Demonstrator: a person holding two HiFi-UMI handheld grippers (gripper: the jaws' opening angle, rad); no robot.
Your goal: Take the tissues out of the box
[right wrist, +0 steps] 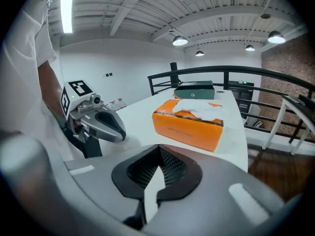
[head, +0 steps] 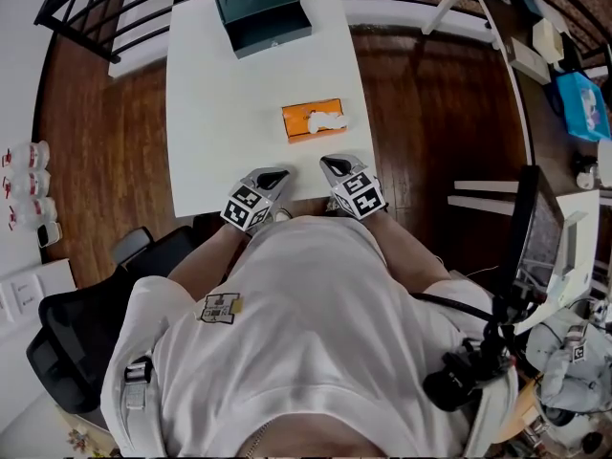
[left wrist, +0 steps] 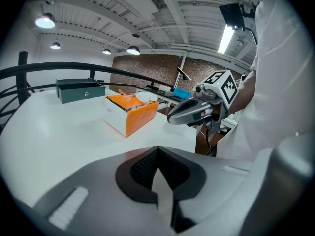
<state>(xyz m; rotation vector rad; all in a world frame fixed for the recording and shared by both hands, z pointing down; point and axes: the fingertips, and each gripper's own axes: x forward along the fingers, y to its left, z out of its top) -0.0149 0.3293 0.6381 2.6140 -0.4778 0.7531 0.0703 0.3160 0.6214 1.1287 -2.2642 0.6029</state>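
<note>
Start with the left gripper [head: 271, 174], set at the near edge of the white surface [head: 210, 113] with jaws pressed together on nothing. Part those jaws before any approach, or better, save this gripper for pinning the box down. Look next to the middle of the surface for the orange tissue box [head: 315, 120], lying flat and well apart from both grippers, with a white tissue [head: 328, 118] puffed out of the top slot. Aim for that raised tuft rather than the cardboard rim. Come in from above, close only on the loose paper, and pull straight up and slowly, to free 1 sheet without tearing it or dragging the light box along. Probably wise to press on 1 end of the box with 1 gripper while drawing with the other. Move on to the right gripper [head: 337, 166], also at the near edge, likewise closed and empty, a little nearer the box than the left. Open it first. As for writing, note a pale emblem on the front of the dark green box [head: 263, 14] at the far end, not legible. Find a thin line of print along the tissue box's orange side in the right gripper view, too small to read. Count only black-and-white square markers on the 2 gripper cubes, no words.
</note>
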